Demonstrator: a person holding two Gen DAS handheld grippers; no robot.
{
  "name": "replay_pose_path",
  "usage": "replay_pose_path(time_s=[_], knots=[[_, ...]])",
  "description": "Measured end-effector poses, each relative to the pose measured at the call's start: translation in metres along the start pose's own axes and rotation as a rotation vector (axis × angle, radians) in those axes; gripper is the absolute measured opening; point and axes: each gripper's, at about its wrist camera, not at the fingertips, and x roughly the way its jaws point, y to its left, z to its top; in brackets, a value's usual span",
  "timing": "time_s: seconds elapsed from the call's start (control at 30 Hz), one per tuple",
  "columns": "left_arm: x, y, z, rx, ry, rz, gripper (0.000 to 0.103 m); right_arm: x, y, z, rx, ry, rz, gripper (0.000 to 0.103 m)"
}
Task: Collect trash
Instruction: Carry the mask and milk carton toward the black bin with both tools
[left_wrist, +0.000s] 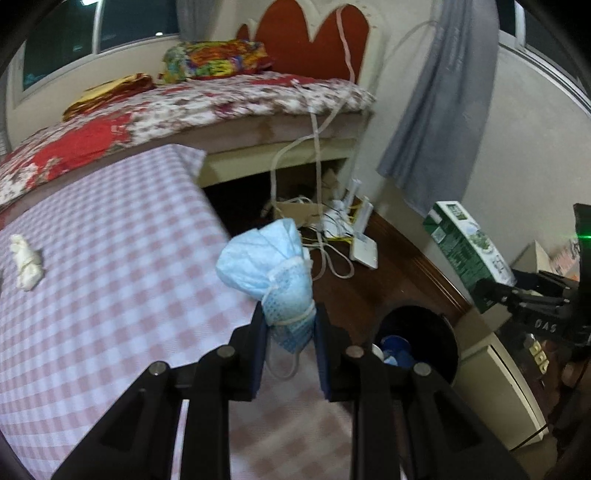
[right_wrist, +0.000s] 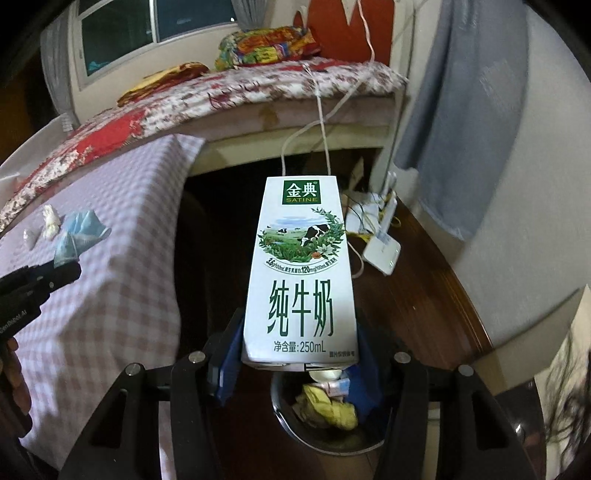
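Mask (left_wrist: 273, 266), crumpled blue, clenched in left tool (left_wrist: 290, 325); right tool (right_wrist: 299, 363) grasps white milk carton (right_wrist: 301, 273).

Both views are dim, lit by indoor artificial light with a yellowish cast; the windows (left_wrist: 103, 22) show dark outside, with small reflected lamp spots on the glass. Fisheye distortion is strong: the bed (left_wrist: 229, 99) edge and the wall lines bow, and black vignetting fills the corners. Motion blur smears the grey curtain (left_wrist: 436, 122) and the checked worktop (right_wrist: 110, 302) pattern, more heavily in the right wrist view. The milk carton (right_wrist: 301, 273) print reads sharp. The space under the bed falls into near-black shadow. A green glare point shows at the right edge of the left wrist view.
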Motion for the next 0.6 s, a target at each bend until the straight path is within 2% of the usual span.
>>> replay_pose_path(time_s=[0.6], knots=[[0.05, -0.108, -0.028, 0.202, 0.159, -0.133, 0.023, 0.016, -0.054, -0.062, 0.042, 0.122, -0.058, 0.057]])
